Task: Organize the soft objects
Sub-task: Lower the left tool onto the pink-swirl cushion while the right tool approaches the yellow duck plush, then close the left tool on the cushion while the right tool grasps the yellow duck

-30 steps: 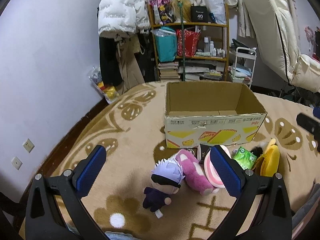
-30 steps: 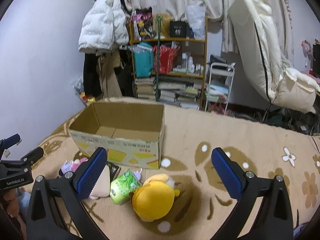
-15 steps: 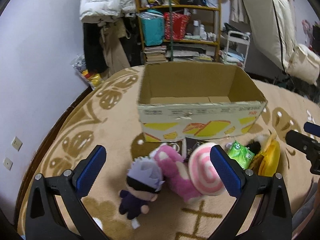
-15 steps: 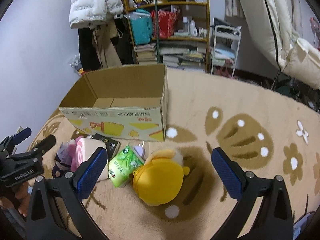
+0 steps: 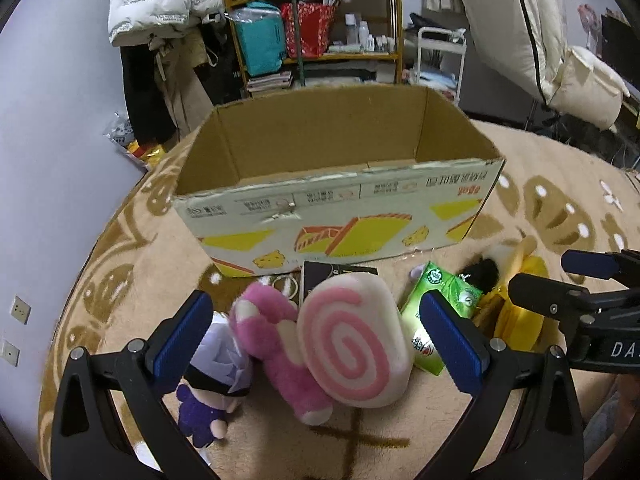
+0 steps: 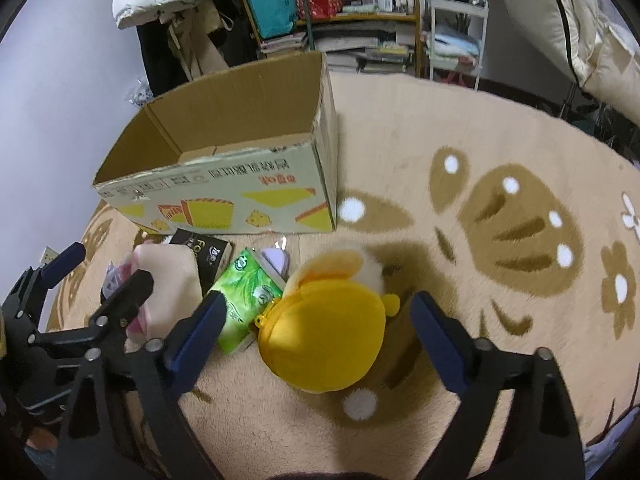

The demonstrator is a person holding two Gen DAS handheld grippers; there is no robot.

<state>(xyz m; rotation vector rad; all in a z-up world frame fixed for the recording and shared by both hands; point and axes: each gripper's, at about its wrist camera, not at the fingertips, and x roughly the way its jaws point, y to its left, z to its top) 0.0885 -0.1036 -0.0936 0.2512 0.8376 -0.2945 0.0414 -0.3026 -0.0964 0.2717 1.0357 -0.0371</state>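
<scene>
We hold left tool spread wide, straddling swirl cushion; right tool likewise agape around yellow plush. Box sits just ahead, ready to receive both.

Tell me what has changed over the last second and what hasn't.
Both grippers have come down and forward toward the toys. The left gripper now straddles the pink swirl cushion; the right gripper straddles the yellow plush. Both are open as before; nothing is taken hold of. The cardboard box, green tissue pack, pink plush and purple doll lie where they were.
</scene>
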